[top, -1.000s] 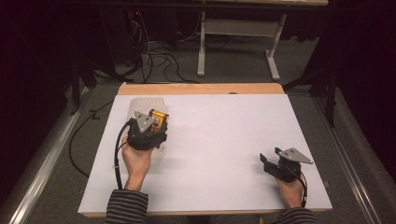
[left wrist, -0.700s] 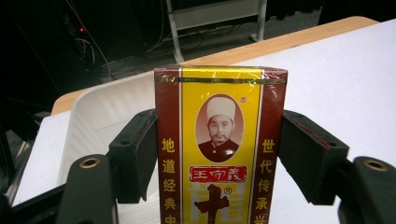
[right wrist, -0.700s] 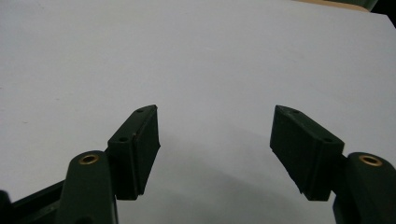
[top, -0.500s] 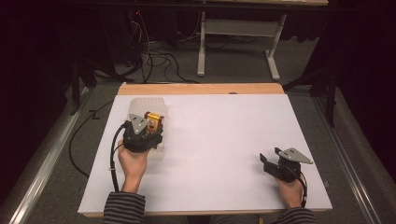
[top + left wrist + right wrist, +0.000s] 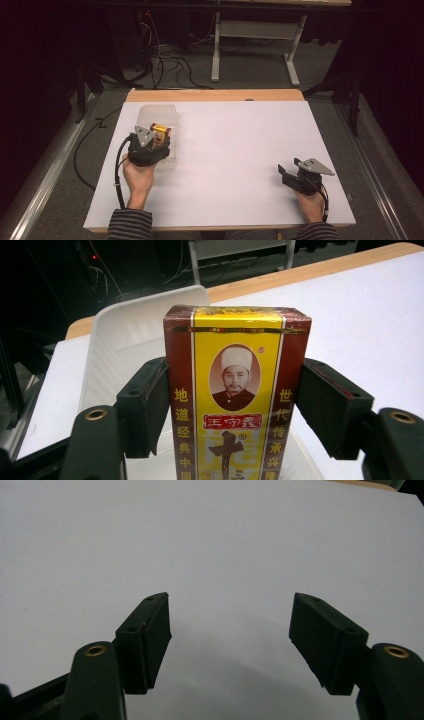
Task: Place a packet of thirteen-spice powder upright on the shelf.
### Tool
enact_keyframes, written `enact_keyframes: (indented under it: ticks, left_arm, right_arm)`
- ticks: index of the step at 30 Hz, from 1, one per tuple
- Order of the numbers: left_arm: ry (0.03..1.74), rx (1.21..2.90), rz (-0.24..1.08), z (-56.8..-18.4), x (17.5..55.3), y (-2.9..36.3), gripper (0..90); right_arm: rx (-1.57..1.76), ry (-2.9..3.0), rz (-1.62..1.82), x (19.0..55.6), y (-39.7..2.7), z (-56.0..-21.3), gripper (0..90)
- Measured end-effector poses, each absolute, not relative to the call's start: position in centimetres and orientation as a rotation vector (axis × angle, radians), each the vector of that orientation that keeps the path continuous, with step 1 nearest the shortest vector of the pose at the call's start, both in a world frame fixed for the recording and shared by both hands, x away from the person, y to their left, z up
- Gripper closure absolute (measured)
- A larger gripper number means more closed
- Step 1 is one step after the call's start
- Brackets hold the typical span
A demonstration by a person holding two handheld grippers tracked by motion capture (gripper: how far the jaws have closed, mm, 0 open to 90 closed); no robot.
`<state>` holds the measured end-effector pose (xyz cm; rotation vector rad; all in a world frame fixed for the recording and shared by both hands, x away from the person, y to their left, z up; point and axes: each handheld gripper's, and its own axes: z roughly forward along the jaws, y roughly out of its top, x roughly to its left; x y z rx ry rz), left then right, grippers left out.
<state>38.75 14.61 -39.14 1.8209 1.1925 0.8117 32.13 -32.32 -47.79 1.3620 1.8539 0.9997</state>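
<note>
Box (image 5: 235,390) in left gripper (image 5: 150,145), nearer the person than before.

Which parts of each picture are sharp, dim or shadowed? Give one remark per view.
High view: the white table is evenly lit, the floor and surroundings beyond it dark. Left gripper view: the red and yellow box is sharp and bright, the background dim. Right gripper view: a soft shadow lies on the table under the open right gripper.

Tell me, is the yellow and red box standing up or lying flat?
Standing up. The box sits upright between the left gripper pads, its picture and writing the right way up, over the clear plastic tub.
</note>
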Motion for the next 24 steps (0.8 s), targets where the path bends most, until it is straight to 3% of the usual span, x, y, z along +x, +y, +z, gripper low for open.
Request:
enact_keyframes:
  ticks: [24]
  left_arm:
    - [1.22, 1.821, 0.809, -40.7, 37.7, 15.6, 32.2]
  right_arm:
    - [1.358, 1.853, 0.998, 32.1, -32.3, -47.8, 33.5]
